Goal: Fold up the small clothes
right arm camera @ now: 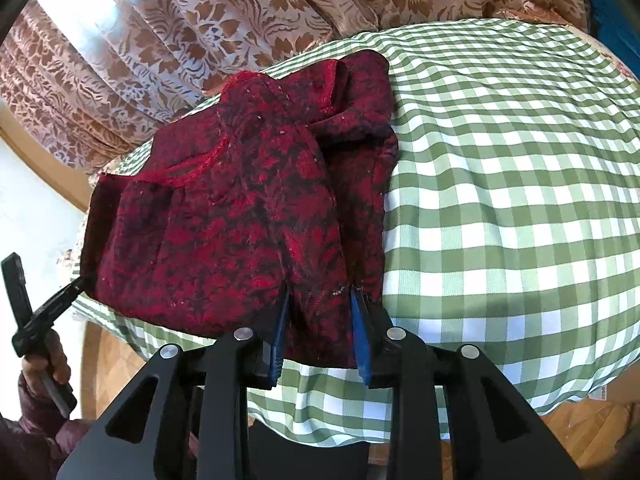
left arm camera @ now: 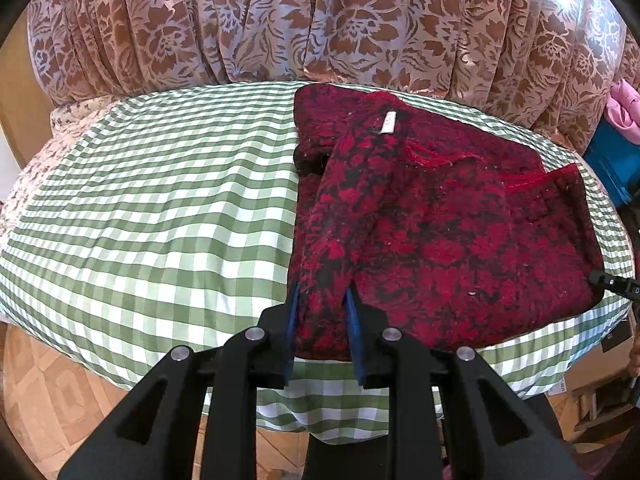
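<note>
The small dark red knit garment with a black floral pattern (left arm camera: 440, 220) lies partly folded on the round desk covered in a green and white checked cloth (left arm camera: 160, 208), toward the desk's near edge. One side is folded over the middle as a long flap, and a little white label (left arm camera: 387, 123) shows up near the neckline at the far end. A red stitched trim runs along the neck and armhole edges.

The left claw (left arm camera: 320, 304) has the bottom hem of that folded flap sitting between its blue-padded fingers (left arm camera: 292, 316). The gap is narrow and the pads are right against the fabric on both sides, so it looks like a pinch on the hem. Same story on the other side: the right claw (right arm camera: 318, 308) is narrow too, with a bunched bit of hem between its blue pads at the garment's opposite lower corner.

From the right wrist view you can see the left claw's black body off at the left edge with a hand (right arm camera: 48, 360) wrapped round the handle, plus a dark puffy sleeve (right arm camera: 36, 432).

Behind the desk hangs a pinkish-brown curtain with a floral pattern (left arm camera: 320, 20). Wooden parquet floor (left arm camera: 32, 380) shows below.
</note>
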Motion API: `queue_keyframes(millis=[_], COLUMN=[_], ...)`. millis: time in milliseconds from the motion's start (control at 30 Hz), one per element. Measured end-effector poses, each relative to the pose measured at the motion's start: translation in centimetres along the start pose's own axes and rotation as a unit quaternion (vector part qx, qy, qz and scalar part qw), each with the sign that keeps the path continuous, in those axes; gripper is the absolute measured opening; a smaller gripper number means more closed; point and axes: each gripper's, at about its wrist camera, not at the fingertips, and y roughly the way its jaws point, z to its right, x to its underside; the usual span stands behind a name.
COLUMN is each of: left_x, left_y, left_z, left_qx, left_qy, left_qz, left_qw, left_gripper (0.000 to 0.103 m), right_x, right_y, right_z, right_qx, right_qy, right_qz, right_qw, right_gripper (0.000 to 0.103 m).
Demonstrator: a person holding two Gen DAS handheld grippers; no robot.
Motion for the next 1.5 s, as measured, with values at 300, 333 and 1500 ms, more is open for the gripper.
queue_keyframes(millis=[300, 333, 1500], left_x=[0.2, 0.2, -3.6], left_y=[-0.1, -0.1, -2.0], left_z=[-0.1, 0.0, -4.2], left_qx=[-0.016, -0.018, 0.044], left_qy=[0.001, 0.002, 0.005], left_qz=[0.003, 0.004, 0.089], left_qw=[0.9999, 0.9998, 0.9951], left_gripper=[0.024, 0.024, 0.085], right_x=[-0.4, -0.5, -7.9], right_y=[-0.2, -0.4, 0.6], right_z=[-0.1, -0.1, -4.4], right_qx=[0.007, 0.009, 0.037], right_qy=[-0.005, -0.004, -0.101], right_qz=[0.003, 0.005, 0.078], right_qw=[1.0, 1.0, 0.991], right_gripper=[0.052, 0.06, 0.07])
